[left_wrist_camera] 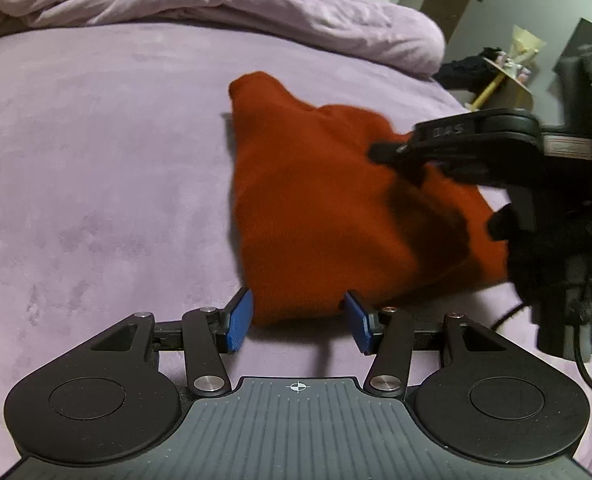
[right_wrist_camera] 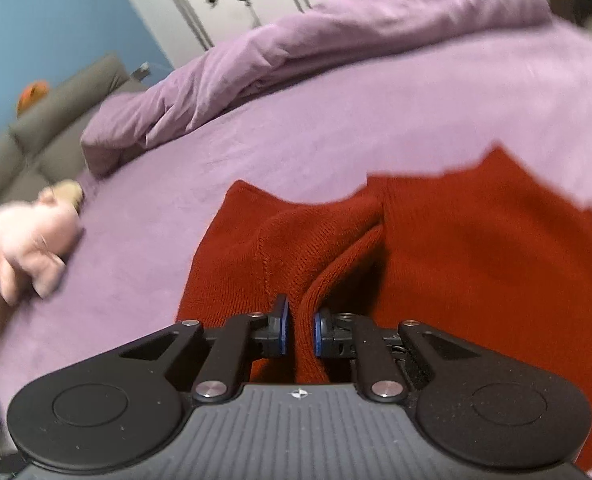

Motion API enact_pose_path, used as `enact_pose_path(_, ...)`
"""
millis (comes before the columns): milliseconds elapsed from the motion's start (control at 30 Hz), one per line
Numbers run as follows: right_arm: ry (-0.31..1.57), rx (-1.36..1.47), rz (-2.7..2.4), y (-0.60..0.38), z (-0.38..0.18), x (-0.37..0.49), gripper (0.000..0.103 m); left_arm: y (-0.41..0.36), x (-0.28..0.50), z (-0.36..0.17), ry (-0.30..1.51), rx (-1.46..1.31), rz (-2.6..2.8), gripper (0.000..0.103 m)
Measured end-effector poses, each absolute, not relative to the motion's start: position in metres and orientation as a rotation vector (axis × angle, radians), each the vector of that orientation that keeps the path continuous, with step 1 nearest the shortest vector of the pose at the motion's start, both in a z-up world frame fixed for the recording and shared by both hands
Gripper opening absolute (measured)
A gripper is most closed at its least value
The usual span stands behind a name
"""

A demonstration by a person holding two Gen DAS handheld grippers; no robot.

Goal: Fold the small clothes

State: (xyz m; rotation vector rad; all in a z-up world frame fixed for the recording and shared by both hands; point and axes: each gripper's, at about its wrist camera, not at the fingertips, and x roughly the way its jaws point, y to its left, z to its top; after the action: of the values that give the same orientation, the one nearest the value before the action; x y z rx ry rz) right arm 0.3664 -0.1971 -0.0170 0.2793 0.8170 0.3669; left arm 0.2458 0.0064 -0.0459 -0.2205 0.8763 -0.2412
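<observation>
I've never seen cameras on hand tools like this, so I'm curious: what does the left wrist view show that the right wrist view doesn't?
Only the left wrist view shows the left gripper, jaws apart around the near edge of the red knit garment, and the right gripper from outside, reaching over the cloth. Only the right wrist view shows a pink plush toy, a grey sofa and a blue wall, plus the right gripper's pads pinching a fold of cloth. Both show the garment, the purple bed cover and the bunched duvet.
</observation>
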Motion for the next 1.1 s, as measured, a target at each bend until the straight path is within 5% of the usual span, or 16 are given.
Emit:
enact_pose_path(233,0.63,0.047,0.298,-0.202,0.023,0.348,0.01,0.006,0.261,-0.044,0.882,-0.324,-0.233,0.058)
enact_pose_path(500,0.704,-0.037,0.241,-0.221,-0.008,0.353,0.01,0.002,0.265,-0.048,0.932,-0.371,-0.264,0.056)
enact_pose_path(633,0.81,0.074,0.249,-0.236,-0.036,0.364,0.012,0.017,0.264,-0.039,0.913,-0.411,-0.275,0.057)
enact_pose_path(833,0.85,0.47,0.286,-0.28,-0.044,0.369,0.03,0.023,0.287,-0.032,0.859,-0.441,-0.211,0.057)
enact_pose_path(1033,0.86,0.567,0.307,-0.279,-0.053,0.377,0.033,-0.006,0.315,-0.046,0.876,-0.37,-0.23,0.058)
enact_pose_path(1100,0.851,0.55,0.315,-0.274,-0.058,0.379,0.024,-0.013,0.319,-0.055,0.907,-0.33,-0.23,0.058)
